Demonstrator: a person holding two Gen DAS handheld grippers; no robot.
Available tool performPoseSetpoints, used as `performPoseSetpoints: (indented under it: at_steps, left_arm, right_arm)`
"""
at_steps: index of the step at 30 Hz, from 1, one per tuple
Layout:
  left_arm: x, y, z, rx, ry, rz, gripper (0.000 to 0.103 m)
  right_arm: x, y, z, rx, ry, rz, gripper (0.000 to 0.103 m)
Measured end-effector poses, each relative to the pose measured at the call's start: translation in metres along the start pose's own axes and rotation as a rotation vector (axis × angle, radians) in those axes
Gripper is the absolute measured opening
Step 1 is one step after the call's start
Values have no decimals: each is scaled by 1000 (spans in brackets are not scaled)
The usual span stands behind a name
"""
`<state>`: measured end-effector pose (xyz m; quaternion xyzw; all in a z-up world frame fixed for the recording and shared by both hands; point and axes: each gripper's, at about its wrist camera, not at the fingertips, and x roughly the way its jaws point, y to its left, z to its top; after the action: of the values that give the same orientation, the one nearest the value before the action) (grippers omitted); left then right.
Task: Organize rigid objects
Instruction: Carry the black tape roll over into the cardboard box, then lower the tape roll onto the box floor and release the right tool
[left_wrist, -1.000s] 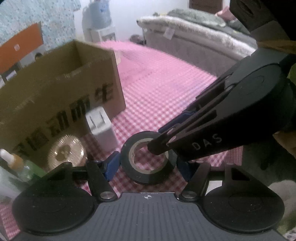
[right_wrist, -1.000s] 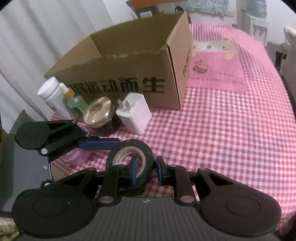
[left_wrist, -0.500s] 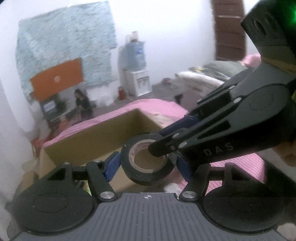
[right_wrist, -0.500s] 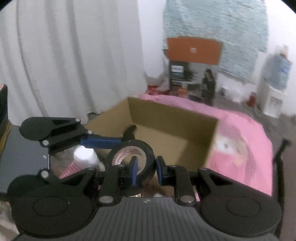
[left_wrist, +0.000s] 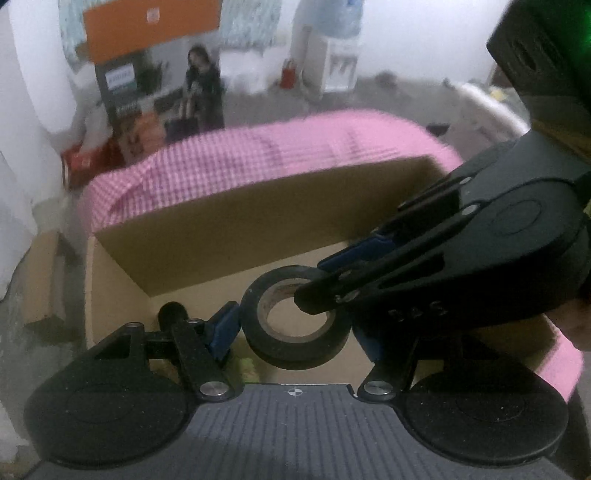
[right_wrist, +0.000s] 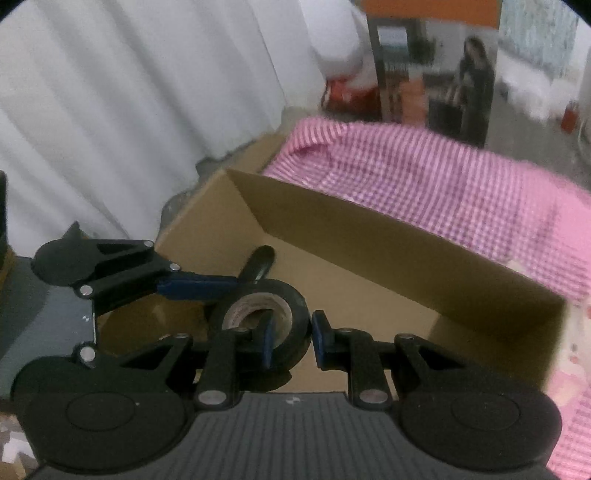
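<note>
Black tape roll (left_wrist: 295, 325) clamped across by left claw (left_wrist: 293, 330), wall pinched by right claw (right_wrist: 291, 341), above open cardboard box (right_wrist: 369, 236).

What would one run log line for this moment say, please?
stage: carry | item: black tape roll | left gripper: clamps roll's outer sides | right gripper: pinches roll's wall | position: over open cardboard box | release: not yet

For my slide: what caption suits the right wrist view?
Both grippers carry a black tape roll over the open cardboard box.

Black tape roll (left_wrist: 295, 328), brown box (left_wrist: 229, 229), pink-wht check cloth (left_wrist: 258, 151).
</note>
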<state>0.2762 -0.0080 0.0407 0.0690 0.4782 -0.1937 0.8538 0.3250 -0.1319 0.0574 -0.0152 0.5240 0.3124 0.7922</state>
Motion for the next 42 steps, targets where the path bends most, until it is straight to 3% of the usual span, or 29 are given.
performPoseSetpoints:
  at_steps: [8,19,28,36,37,38,40,42]
  left_arm:
    - [51,24,14,-28,112,57,67]
    - [71,26,12,-25,148,102,68]
    - [47,19,16,-10,67,132,80]
    - [-28,6,11,-17,-103,123,86]
    - [-39,4,9,-14,-132,120,86]
    - [-52,1,6,-9,-162,118,87]
    - [-80,-6,-4,10,-233,123,88]
    - [-105,-15,-14,39,-287,137,91]
  right_arm:
    - [61,-21,18,54,79,4,23]
    - [87,-32,22,21,62,-41,23]
    - [78,-35,22,38,20,-46,25]
    - [0,-15,9,28,-129,-28,27]
    - [-14,-11,4,28,-160,-26,34]
    - [-28,-8,0,25,-188,-21,48]
    - [-61,2,-15,19,-272,-18,60]
    - [-95,15,-33,-11,-344,-16,62]
